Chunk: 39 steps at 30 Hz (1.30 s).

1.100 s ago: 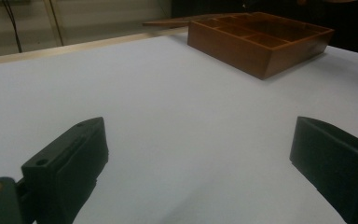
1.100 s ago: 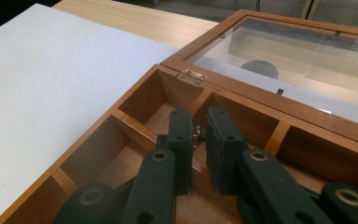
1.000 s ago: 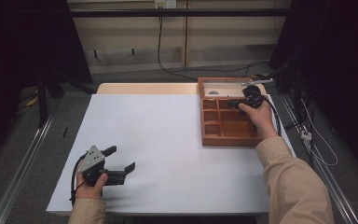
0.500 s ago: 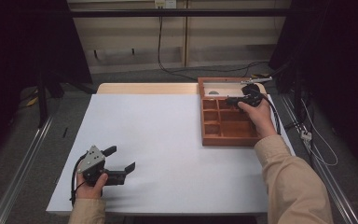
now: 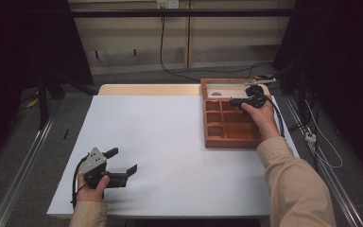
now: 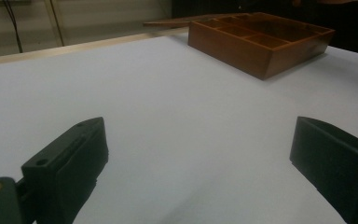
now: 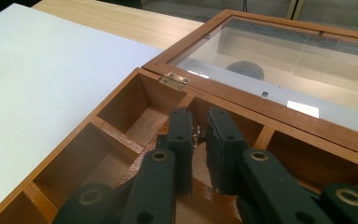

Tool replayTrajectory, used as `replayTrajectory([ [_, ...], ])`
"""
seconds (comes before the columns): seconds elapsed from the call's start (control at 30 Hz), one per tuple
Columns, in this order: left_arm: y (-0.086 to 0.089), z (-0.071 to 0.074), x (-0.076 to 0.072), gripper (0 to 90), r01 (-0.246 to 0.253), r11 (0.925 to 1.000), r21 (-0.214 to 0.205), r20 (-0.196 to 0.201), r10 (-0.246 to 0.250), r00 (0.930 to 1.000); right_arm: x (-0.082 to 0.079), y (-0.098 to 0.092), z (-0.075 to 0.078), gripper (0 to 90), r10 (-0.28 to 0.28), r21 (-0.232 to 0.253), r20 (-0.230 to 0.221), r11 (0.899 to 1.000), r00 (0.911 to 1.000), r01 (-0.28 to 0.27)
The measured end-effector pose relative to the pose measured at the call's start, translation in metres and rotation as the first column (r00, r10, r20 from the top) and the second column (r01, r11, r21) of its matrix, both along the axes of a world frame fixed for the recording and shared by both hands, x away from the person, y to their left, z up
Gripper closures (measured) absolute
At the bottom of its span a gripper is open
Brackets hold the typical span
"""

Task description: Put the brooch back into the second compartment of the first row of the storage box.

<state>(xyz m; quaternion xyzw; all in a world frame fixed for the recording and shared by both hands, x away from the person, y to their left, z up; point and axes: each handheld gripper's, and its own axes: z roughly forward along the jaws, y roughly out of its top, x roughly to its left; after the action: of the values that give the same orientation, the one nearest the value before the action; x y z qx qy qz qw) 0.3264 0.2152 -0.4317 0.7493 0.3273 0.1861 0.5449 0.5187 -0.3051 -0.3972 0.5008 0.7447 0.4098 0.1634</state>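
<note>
A wooden compartment box (image 5: pixel 231 143) stands at the table's far right, its glass-paned lid (image 5: pixel 223 88) lying open behind it. My right gripper (image 5: pixel 232 100) hovers over the back row of compartments. In the right gripper view the right gripper (image 7: pixel 198 114) has its jaws almost together, with a small shiny metal piece (image 7: pixel 196 133) pinched in the narrow gap; what it is I cannot tell. My left gripper (image 5: pixel 123 160) rests near the table's front left, open with nothing between its jaws. Past the left gripper (image 6: pixel 198 135), the box (image 6: pixel 261 60) shows farther off.
A white sheet (image 5: pixel 160 142) covers the table, with a strip of bare wood (image 5: pixel 146 89) along the far edge. The glass lid (image 7: pixel 284 60) shows a dark round shape beneath it. Cables (image 5: pixel 170 56) run over the floor behind the table.
My right gripper has shifted slightly left and toward me over the box's back compartments. The left gripper has stayed where it was.
</note>
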Motion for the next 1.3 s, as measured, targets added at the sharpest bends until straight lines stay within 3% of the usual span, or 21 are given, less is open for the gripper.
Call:
replayTrajectory([
  [0.2, 0.000, 0.000, 0.000, 3.9, -0.004, 1.0000, -0.002, -0.001, 0.004, 1.0000, 0.003, 0.002, -0.005, 80.2, -0.013, -0.004, -0.001, 1.000, 0.9999, 0.013],
  [0.3, 0.000, 0.000, 0.000, 3.9, -0.008, 1.0000, -0.006, -0.004, 0.008, 1.0000, 0.004, 0.002, -0.006, 66.1, -0.040, 0.000, 0.008, 0.999, 0.9992, 0.040],
  [0.63, 0.000, 0.000, 0.001, 3.9, -0.001, 1.0000, -0.003, 0.001, 0.001, 1.0000, -0.008, 0.000, -0.001, 48.8, -0.040, 0.025, 0.003, 0.999, 0.9992, 0.040],
  [0.7, 0.001, 0.000, 0.000, 3.9, -0.003, 1.0000, -0.004, 0.000, 0.003, 1.0000, -0.012, 0.000, 0.000, 45.0, -0.034, 0.050, -0.003, 0.998, 0.9994, 0.034],
  [0.87, 0.000, 0.000, 0.001, 3.9, 0.003, 1.0000, -0.007, -0.003, -0.003, 1.0000, -0.027, 0.004, 0.000, 28.4, -0.012, 0.083, -0.005, 0.996, 0.9999, 0.012],
  [1.0, 0.000, 0.000, 0.000, 3.9, 0.001, 0.9999, -0.011, -0.005, -0.001, 1.0000, -0.045, 0.010, 0.003, 21.4, 0.014, 0.105, 0.013, 0.994, 0.9998, -0.015],
  [1.3, 0.001, 0.001, 0.000, 3.9, -0.002, 0.9999, -0.015, -0.003, 0.002, 1.0000, -0.089, 0.016, 0.008, 16.5, 0.057, 0.077, 0.041, 0.995, 0.9976, -0.060],
])
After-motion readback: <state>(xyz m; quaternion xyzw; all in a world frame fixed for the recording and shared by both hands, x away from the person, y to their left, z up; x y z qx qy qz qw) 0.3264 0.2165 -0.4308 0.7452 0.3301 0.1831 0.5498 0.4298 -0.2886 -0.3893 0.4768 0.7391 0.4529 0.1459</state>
